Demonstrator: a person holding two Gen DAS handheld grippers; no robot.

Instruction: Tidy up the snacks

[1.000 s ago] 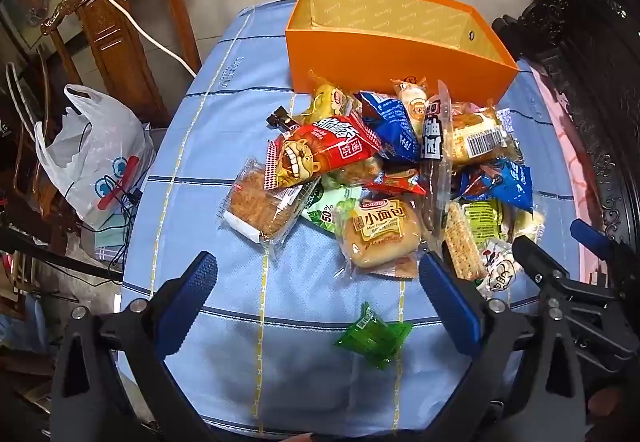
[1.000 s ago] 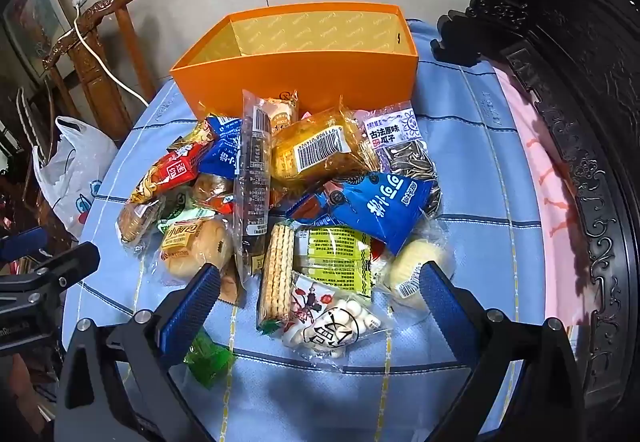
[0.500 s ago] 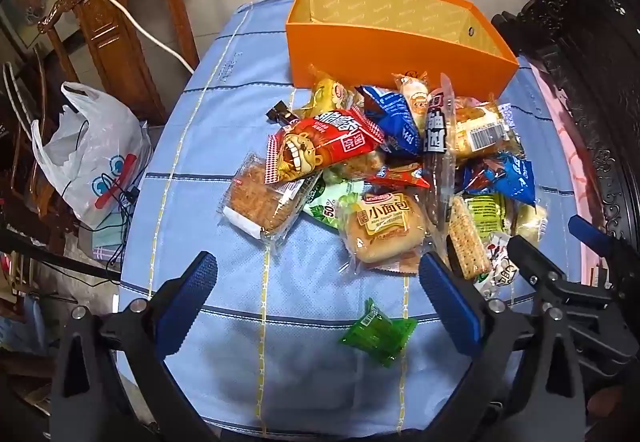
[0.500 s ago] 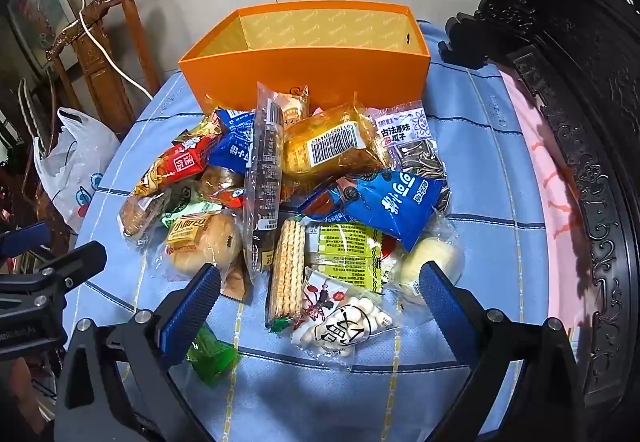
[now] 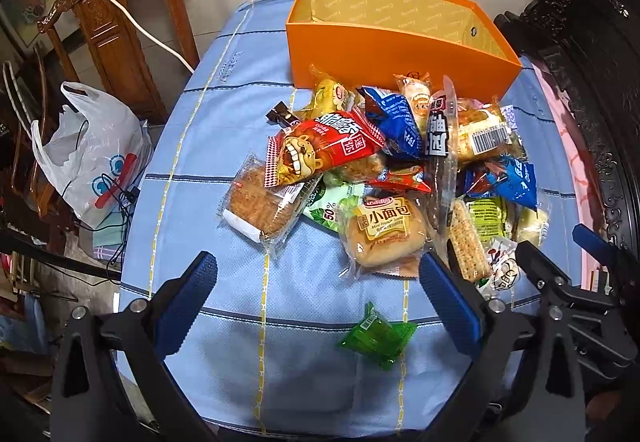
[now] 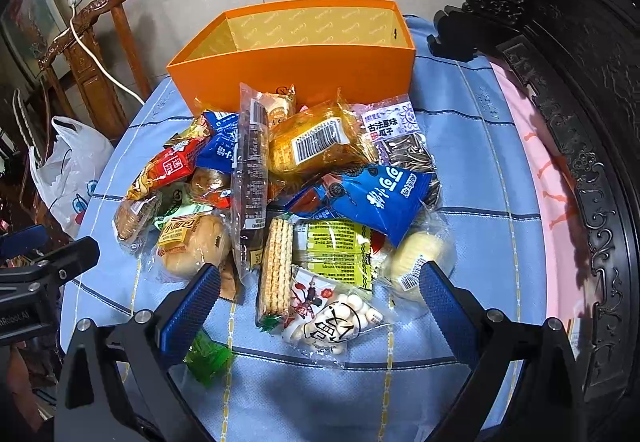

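A heap of packaged snacks (image 5: 384, 170) lies on the blue tablecloth in front of an empty orange box (image 5: 400, 54). The heap (image 6: 304, 194) and the box (image 6: 292, 70) also show in the right wrist view. A small green packet (image 5: 378, 336) lies apart, nearest me, and also shows in the right wrist view (image 6: 208, 358). My left gripper (image 5: 316, 298) is open and empty above the cloth, just short of a bread bun pack (image 5: 384, 234). My right gripper (image 6: 316, 302) is open and empty over a white candy bag (image 6: 332, 318) and a cracker stick pack (image 6: 276, 266).
A carved wooden chair (image 5: 116, 26) with a white cable stands left of the table, with a white plastic bag (image 5: 88, 154) on the floor beside it. Dark carved furniture (image 6: 580, 90) and a pink cloth (image 6: 536, 162) border the table's right side.
Both grippers have moved a little forward toward the snack heap. Both stay open and empty. The snacks have not moved.
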